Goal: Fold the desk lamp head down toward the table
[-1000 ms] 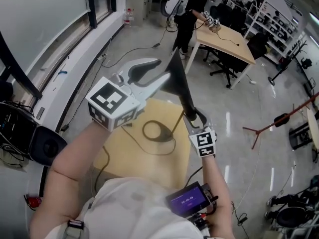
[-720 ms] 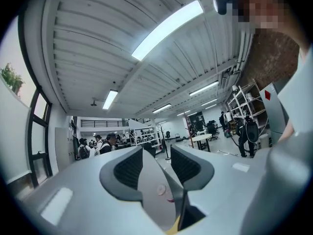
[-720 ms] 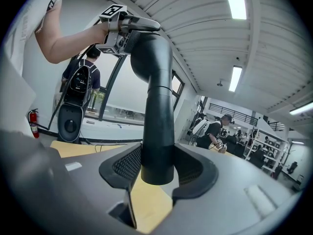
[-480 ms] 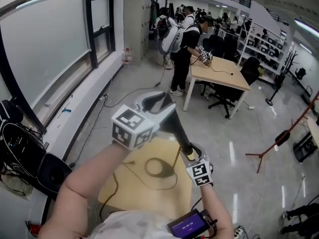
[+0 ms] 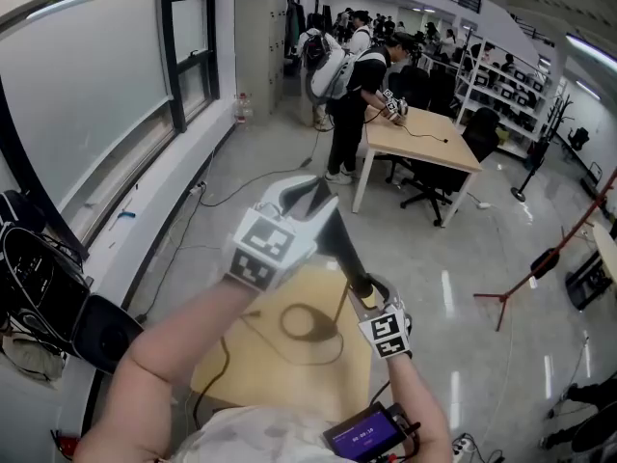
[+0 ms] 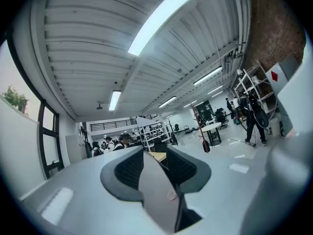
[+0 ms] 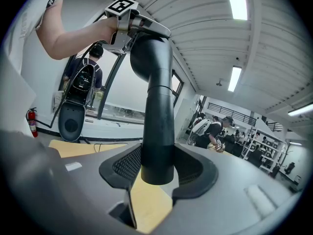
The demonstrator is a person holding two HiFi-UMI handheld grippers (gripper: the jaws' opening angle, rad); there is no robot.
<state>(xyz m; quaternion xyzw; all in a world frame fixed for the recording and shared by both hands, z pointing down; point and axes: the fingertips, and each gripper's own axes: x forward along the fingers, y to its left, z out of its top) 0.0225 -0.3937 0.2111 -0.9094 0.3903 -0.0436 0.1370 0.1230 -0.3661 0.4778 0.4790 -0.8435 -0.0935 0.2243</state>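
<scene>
A black desk lamp stands on a small wooden table (image 5: 236,369), its ring-shaped base (image 5: 304,323) lying flat. My right gripper (image 5: 371,295) is shut on the lamp's thick black arm (image 7: 156,111), which fills the space between both pads. The lamp head (image 5: 337,231) slopes up to the left from that arm. My left gripper (image 5: 323,193) is level at the head's upper end. Its jaws are closing, and the flat grey lamp head (image 6: 159,190) lies slantwise between them. It sits against one pad, and I see no clamp on it. In the right gripper view the left gripper (image 7: 142,23) sits at the lamp's top.
A cable (image 5: 227,340) trails over the table. Left of the table are a window wall and black bags (image 5: 58,287). Behind it, people stand at a wooden desk (image 5: 424,133) with chairs. A red stand (image 5: 540,258) leans at the right. A small screen (image 5: 368,434) hangs at my chest.
The view has tilted up. My left gripper has slid along to the lamp head's upper end and rolled a little, its jaws now narrower. The right gripper has kept its hold on the arm.
</scene>
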